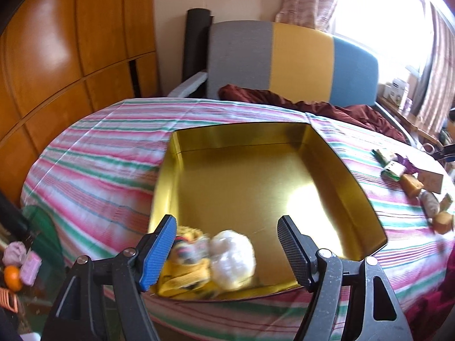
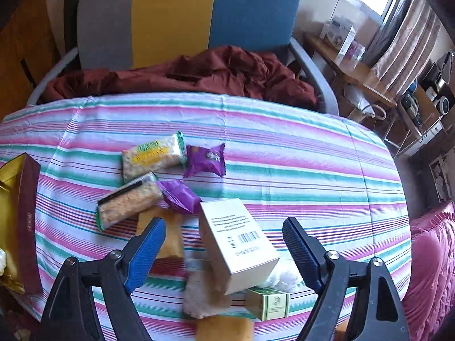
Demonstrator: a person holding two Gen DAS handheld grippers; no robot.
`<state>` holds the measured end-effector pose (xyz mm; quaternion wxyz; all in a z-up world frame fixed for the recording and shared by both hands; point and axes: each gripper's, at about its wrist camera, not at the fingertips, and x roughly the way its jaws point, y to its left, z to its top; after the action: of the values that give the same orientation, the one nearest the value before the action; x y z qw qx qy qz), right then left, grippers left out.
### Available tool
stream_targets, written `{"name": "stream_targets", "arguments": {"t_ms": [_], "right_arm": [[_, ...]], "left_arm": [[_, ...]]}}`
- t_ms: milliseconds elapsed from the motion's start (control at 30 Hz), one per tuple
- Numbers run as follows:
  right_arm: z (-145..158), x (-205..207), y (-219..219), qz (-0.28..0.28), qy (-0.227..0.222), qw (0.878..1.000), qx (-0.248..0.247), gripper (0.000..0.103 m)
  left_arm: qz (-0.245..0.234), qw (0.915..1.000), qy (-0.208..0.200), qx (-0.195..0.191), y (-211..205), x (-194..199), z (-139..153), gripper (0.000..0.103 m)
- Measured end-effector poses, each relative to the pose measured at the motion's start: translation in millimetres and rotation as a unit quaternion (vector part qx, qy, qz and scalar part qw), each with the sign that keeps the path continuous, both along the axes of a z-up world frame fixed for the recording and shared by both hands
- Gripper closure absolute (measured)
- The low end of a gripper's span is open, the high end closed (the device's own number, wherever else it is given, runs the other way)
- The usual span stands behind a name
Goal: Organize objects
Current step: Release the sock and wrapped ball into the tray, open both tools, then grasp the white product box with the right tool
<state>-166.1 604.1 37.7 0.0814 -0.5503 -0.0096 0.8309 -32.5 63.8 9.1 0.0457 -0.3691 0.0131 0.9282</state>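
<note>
The left tongs (image 1: 224, 244) stand spread above the near edge of a gold tin box (image 1: 256, 176), and nothing is pinched between them. The box lies open on a table (image 1: 93, 153) covered with a striped cloth. In the box, at its 7 o'clock corner, lie a yellow packet (image 1: 184, 278) and, touching it on the right, a white wrapped ball (image 1: 233, 258). Both sit below the gap of the tongs, apart from the pads. The rest of the box floor is bare gold metal. From this view, more snacks lie on the cloth at 3 o'clock of the box.

The right tongs (image 2: 224, 244) are also spread wide and hold nothing. Under them lies a white carton (image 2: 239, 244) with a barcode, tilted on other things. At 6 o'clock of the carton is a small green box (image 2: 267, 302), and at 7 o'clock a pale wrapped snack (image 2: 202, 298), blurred. Just beside the left pad lies a yellow cake (image 2: 173, 236). At 11 o'clock of the carton are two purple packets (image 2: 206, 159) (image 2: 180, 196) and two clear packs of rice bars (image 2: 153, 153) (image 2: 128, 201). The box is seen in this view at 9 o'clock, at the edge of the table. Behind the table stands a chair (image 2: 170, 14) with a dark red cloth (image 2: 199, 76) on its seat.
</note>
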Motion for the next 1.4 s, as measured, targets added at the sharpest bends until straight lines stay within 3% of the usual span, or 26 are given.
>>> {"name": "stream_targets", "arguments": {"t_ms": [100,300,333,367,400,533,667,800,900,1100,1400], "right_arm": [[-15.1,-11.9,7.3,0.015,-0.045,0.999,-0.011,0.017],[-59.3,-22.1,-6.0,0.044,-0.135,0.989,0.049,0.016],[-63.8,-21.7,-6.7,0.044,-0.139,0.988,0.052,0.019],[-66.7,-20.2,-7.4,0.043,-0.140,0.988,0.048,0.038],[-68.3,-18.0,-7.7,0.040,-0.138,0.988,0.050,0.045],[-53.5,0.6,-9.2,0.023,-0.082,0.996,0.037,0.051],[-25.8,28.3,-9.5,-0.032,0.019,0.999,0.029,0.052],[-14.8,51.4,3.0,-0.068,0.129,0.988,-0.051,0.052],[-26.1,54.8,7.0,-0.094,0.126,0.986,-0.053,0.052],[-23.5,52.2,28.7,-0.118,0.163,0.976,-0.081,0.052],[-15.4,61.3,38.4,-0.116,0.190,0.967,-0.125,0.052]], "left_arm": [[-0.019,0.9998,-0.003,0.000,15.2,-3.7,1.4,0.028],[-0.046,0.9989,-0.009,-0.006,36.7,-9.4,2.5,0.028],[-0.049,0.9987,-0.009,-0.006,39.1,-11.2,2.9,0.028],[-0.051,0.9986,-0.008,-0.006,41.7,-11.3,3.3,0.028],[-0.054,0.9985,-0.007,-0.006,45.0,-12.5,4.3,0.028],[-0.077,0.9970,0.002,-0.009,58.2,-14.1,11.4,0.028],[-0.109,0.9939,0.010,-0.018,83.9,-18.7,19.8,0.028],[-0.144,0.9894,0.012,-0.017,114.6,-24.4,31.2,0.028],[-0.168,0.9854,0.013,-0.026,143.8,-31.0,37.7,0.028],[-0.218,0.9755,0.000,-0.032,212.6,-55.5,40.1,0.028],[-0.326,0.9428,-0.032,-0.062,326.2,-104.2,6.6,0.033]]}}
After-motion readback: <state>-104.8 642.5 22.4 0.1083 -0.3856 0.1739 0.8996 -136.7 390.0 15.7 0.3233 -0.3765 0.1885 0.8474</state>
